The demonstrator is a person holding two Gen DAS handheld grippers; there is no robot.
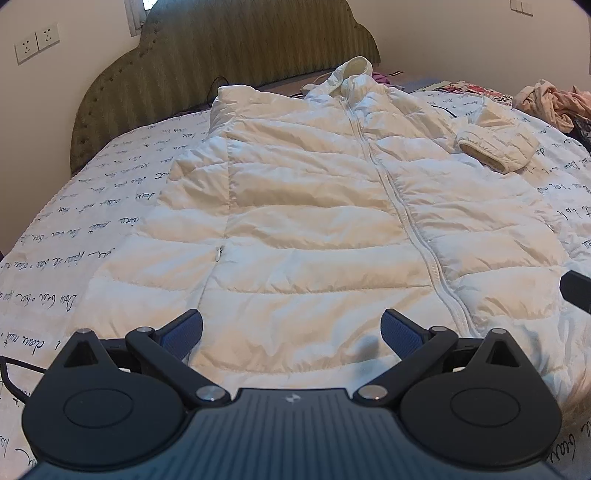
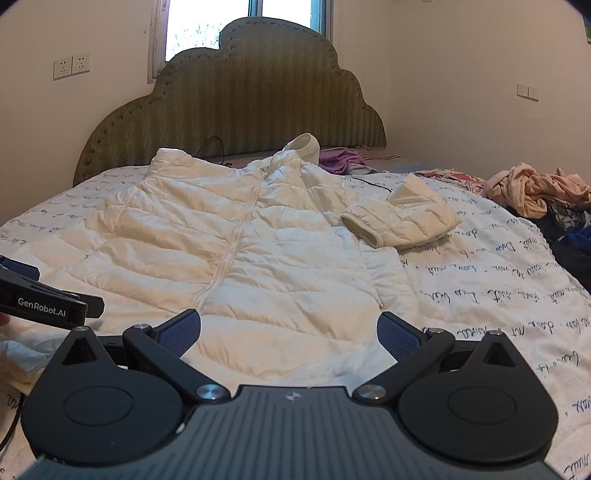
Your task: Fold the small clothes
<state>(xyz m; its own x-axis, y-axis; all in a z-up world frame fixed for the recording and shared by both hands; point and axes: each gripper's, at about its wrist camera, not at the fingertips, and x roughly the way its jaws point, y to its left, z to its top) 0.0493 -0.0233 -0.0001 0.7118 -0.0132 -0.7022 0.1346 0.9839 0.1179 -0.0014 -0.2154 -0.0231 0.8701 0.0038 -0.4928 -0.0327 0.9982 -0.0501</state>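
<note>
Left wrist view, white jacket (image 1: 303, 206) flat ahead of both spread, empty claws (image 1: 291, 332) (image 2: 290, 334).

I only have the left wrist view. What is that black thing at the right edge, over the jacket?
Observer: The right hand-held gripper, jaws wide open, holding nothing.
Operator: Where exactly is it?
Observer: Above the white puffer jacket's hem, just right of the zipper.
Operator: I barely see a frame above the headboard. What is it?
Observer: A window, bright with daylight.
</note>
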